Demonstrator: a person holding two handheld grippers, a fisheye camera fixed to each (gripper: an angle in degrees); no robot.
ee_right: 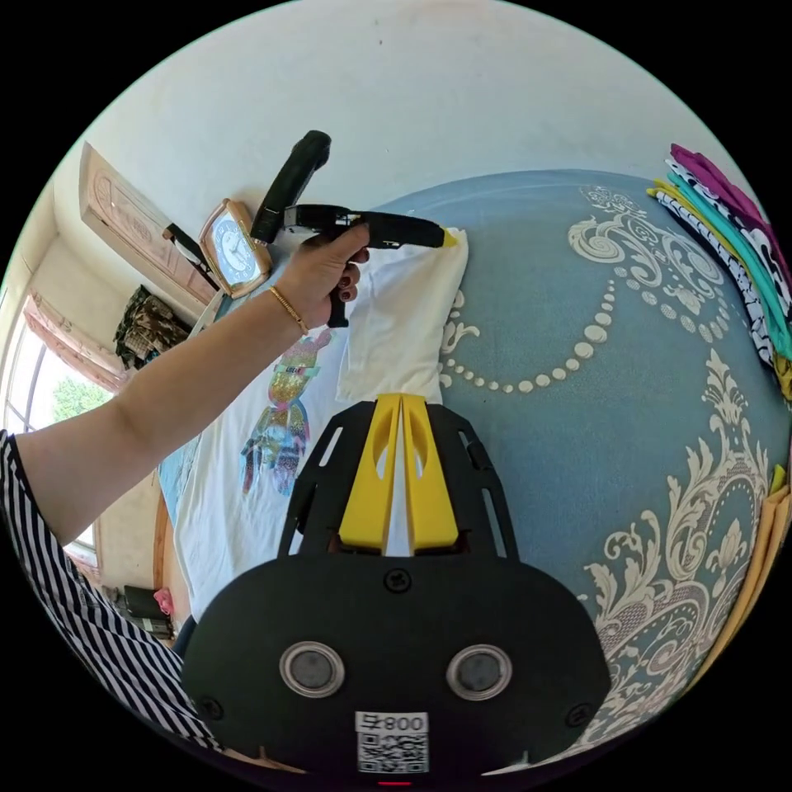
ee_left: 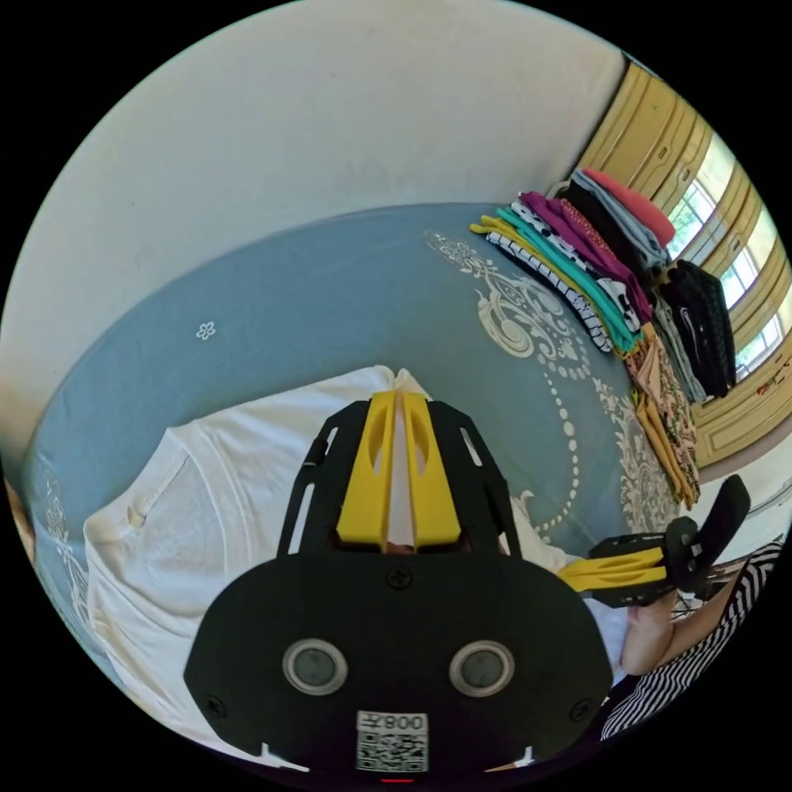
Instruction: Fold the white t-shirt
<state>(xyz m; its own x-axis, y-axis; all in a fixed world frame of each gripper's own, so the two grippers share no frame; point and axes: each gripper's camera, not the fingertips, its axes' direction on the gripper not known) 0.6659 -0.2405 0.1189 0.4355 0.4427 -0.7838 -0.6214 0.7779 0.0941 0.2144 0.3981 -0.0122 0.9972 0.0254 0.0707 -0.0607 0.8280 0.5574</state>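
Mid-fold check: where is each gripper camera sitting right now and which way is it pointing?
Left gripper view: rides behind the left gripper, low over the white t-shirt, facing across the blue bedspread to a wall; right gripper and a striped sleeve show.
Right gripper view: behind the right gripper, looking along the shirt's folded edge; left gripper, hand and forearm show.
Shared: shirt, bedspread, stacked clothes.

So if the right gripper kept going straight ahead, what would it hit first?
Probably the left gripper, pinching the far end of the same t-shirt fold that the right gripper holds; depth is unclear.
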